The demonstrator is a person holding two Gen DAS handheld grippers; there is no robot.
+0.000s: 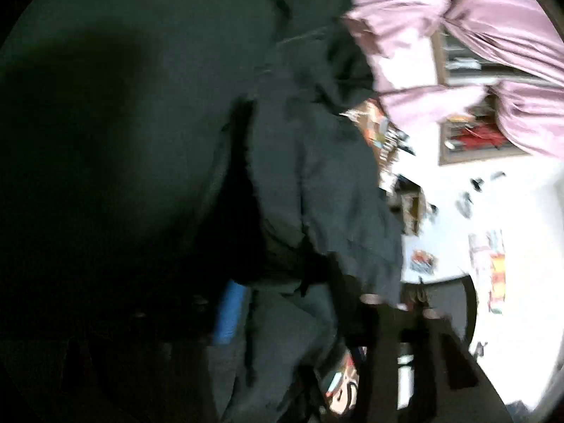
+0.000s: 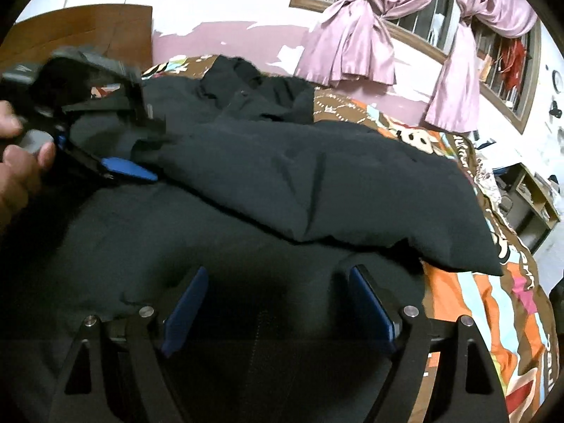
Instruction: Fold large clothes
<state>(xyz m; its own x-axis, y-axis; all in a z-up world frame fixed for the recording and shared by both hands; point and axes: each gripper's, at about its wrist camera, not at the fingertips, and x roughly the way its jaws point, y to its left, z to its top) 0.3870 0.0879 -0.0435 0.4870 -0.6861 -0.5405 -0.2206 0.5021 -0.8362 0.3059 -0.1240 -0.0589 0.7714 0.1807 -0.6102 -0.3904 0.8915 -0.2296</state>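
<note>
A large black garment (image 2: pixel 282 183) lies spread on the bed, one part folded over the rest. My right gripper (image 2: pixel 278 282) is open, its blue pads (image 2: pixel 187 303) wide apart just above the near black cloth, holding nothing. My left gripper (image 2: pixel 141 155) shows at the left of the right wrist view, held by a hand; a fold of the black garment sits between its blue-padded fingers (image 2: pixel 130 171). In the blurred left wrist view the black garment (image 1: pixel 299 176) fills the frame, and one blue pad (image 1: pixel 227 313) shows against the cloth.
The bed has a brown, orange and blue patterned cover (image 2: pixel 493 303). A wooden headboard (image 2: pixel 88 31) stands at the back left. Pink curtains (image 2: pixel 356 35) hang at barred windows. A low shelf (image 2: pixel 532 204) stands at the right beside the bed.
</note>
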